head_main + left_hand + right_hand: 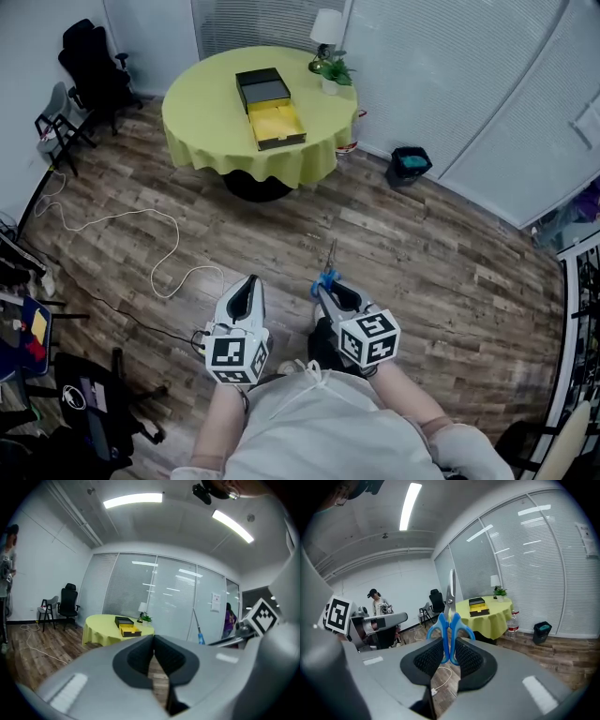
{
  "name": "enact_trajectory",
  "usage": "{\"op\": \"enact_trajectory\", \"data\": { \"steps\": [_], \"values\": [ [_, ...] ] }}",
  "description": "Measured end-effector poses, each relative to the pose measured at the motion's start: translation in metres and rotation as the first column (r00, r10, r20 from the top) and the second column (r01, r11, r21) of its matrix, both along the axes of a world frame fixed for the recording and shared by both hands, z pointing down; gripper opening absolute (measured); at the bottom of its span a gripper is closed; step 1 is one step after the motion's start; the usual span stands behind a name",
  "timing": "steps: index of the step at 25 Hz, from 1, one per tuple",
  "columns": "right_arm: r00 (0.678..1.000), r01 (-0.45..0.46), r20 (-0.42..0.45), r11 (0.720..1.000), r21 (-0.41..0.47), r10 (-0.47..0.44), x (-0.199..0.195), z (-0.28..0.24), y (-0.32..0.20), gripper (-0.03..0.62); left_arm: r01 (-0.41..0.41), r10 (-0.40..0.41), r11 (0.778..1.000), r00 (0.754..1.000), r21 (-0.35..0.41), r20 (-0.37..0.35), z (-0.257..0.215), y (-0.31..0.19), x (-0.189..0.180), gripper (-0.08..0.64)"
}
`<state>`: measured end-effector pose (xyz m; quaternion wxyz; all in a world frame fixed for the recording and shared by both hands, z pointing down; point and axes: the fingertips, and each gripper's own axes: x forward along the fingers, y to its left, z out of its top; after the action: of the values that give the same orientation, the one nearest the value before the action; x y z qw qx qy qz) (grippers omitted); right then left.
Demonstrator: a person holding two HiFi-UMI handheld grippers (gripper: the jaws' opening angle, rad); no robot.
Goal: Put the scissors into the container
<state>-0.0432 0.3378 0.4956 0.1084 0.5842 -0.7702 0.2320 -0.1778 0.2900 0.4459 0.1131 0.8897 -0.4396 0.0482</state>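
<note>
White shirt front (309,422) closest, right under the lens. Just beyond it, right gripper (326,292) clamped on scissors (326,278): pads pinching the blue handle loops, blades closed and pointing fwd past the jaw tips, away from the body. Sensible for carrying, w/ sharp end out front and in sight. Grip on handles, not blades, so prob. less slip and an easy let-go later.

Left gripper (249,283) beside the right one, not touching it, jaws together w/ nothing between. Idle by the look, held level just to stay out of the way.

Container (277,125) far ahead of both grippers, on round table w/ yellow cloth (202,117). Yellow-lined tray open side up, so ready to receive; black part just beyond it, prob. the lid. Bare wood floor between, white cable (141,225) ahead-left of left gripper.

Step in hand, at a guess: carrying scissors over. Pick-up done, placing not yet. Next move needs a walk up to the table, right gripper over the yellow tray, lower, then release.
</note>
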Motion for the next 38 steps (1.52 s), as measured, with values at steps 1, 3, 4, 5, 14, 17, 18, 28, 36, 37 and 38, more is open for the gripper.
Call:
{"op": "enact_trajectory", "data": {
  "steps": [1,3,4,5,14,17,18,28,36,37,38],
  "values": [
    [1.000,0.007,0.003,1.000,0.002,-0.007,0.004,0.001,-0.011,0.083,0.010,-0.010,1.000,1.000,0.000,0.001,0.001,-0.010,0.004,0.006],
    [1.000,0.022,0.008,1.000,0.006,-0.022,0.017,0.003,-0.036,0.083,0.026,-0.026,1.000,1.000,-0.001,0.007,0.004,-0.032,0.016,0.006],
    [0.999,0.030,0.012,1.000,0.007,-0.030,0.024,0.003,-0.048,0.083,0.033,-0.033,0.999,0.999,-0.001,0.012,0.005,-0.043,0.022,0.006],
    [0.999,0.039,0.017,0.999,0.008,-0.039,0.031,0.004,-0.061,0.083,0.042,-0.042,0.999,0.999,0.000,0.019,0.005,-0.054,0.029,0.006],
    [0.989,0.143,0.025,0.989,0.037,-0.144,0.114,-0.012,-0.189,0.083,0.138,-0.141,0.989,0.989,0.048,0.053,-0.017,-0.161,0.108,0.006],
    [0.984,0.176,0.012,0.983,0.043,-0.177,0.141,-0.014,-0.231,0.083,0.182,-0.184,0.982,0.982,0.041,0.047,-0.015,-0.199,0.130,0.006],
    [0.983,0.185,0.014,0.982,0.040,-0.185,0.150,-0.013,-0.243,0.083,0.191,-0.192,0.981,0.980,0.038,0.046,-0.013,-0.210,0.138,0.006],
    [0.975,0.217,0.056,0.976,-0.016,-0.216,0.206,0.015,-0.317,0.083,0.220,-0.218,0.976,0.971,-0.006,0.100,0.014,-0.281,0.190,0.006],
    [0.981,0.193,0.036,0.979,-0.057,-0.192,0.198,0.030,-0.381,0.083,0.208,-0.204,0.977,0.975,-0.042,0.084,0.032,-0.353,0.184,0.006],
    [0.983,0.184,0.030,0.981,-0.061,-0.183,0.197,0.031,-0.393,0.083,0.203,-0.199,0.978,0.977,-0.045,0.077,0.034,-0.368,0.182,0.006],
    [0.985,0.172,0.023,0.983,-0.067,-0.171,0.196,0.032,-0.405,0.083,0.198,-0.194,0.979,0.979,-0.050,0.068,0.034,-0.382,0.180,0.006]
  ]
}}
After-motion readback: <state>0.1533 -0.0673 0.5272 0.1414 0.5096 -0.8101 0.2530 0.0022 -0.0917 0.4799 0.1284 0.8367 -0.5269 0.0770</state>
